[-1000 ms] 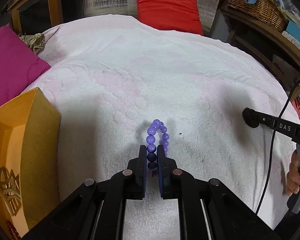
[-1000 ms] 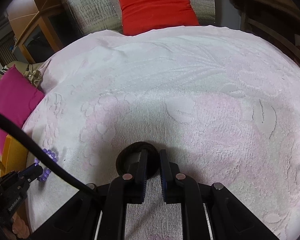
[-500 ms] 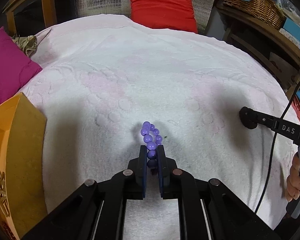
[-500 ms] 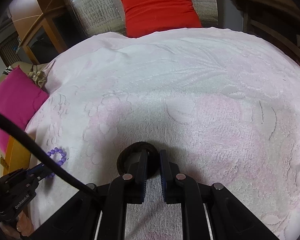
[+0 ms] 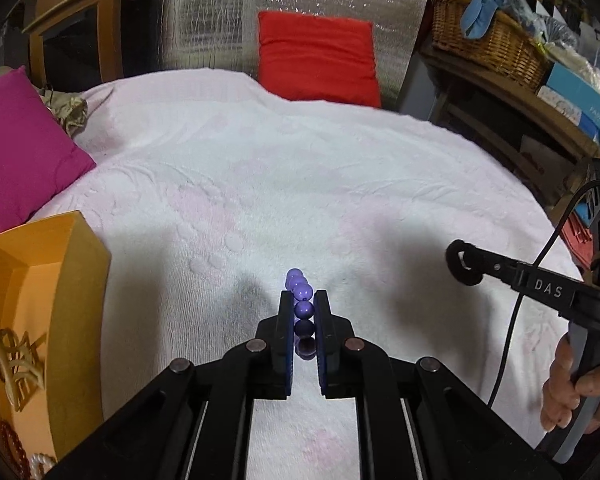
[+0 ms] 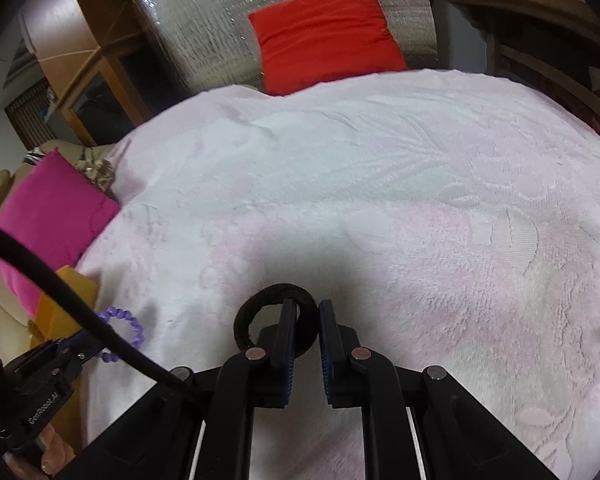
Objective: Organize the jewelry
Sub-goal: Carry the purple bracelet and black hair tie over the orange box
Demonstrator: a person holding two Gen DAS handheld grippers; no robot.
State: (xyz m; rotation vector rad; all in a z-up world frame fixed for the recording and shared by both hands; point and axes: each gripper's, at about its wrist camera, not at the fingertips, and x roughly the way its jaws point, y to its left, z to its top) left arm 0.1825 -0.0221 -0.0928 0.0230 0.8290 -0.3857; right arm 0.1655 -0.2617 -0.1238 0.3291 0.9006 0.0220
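Left of the left claw [image 5: 303, 320], clamped on the purple bead bracelet [image 5: 300, 292], sits the orange box [image 5: 60, 280]; carry steadily there. The right claw [image 6: 304, 320] pinches a black ring [image 6: 256, 308]; keep clear.

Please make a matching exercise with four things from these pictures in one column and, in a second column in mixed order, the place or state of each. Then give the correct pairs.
Things:
1. purple bead bracelet
2. black ring-shaped band
3. orange box
4. red cushion

Places or states:
A. upright at the far edge of the white cover
B. clamped between the fingers of the left gripper
C. at the left edge of the cover, open, jewelry inside
D. clamped between the fingers of the right gripper

Pairs: 1-B, 2-D, 3-C, 4-A
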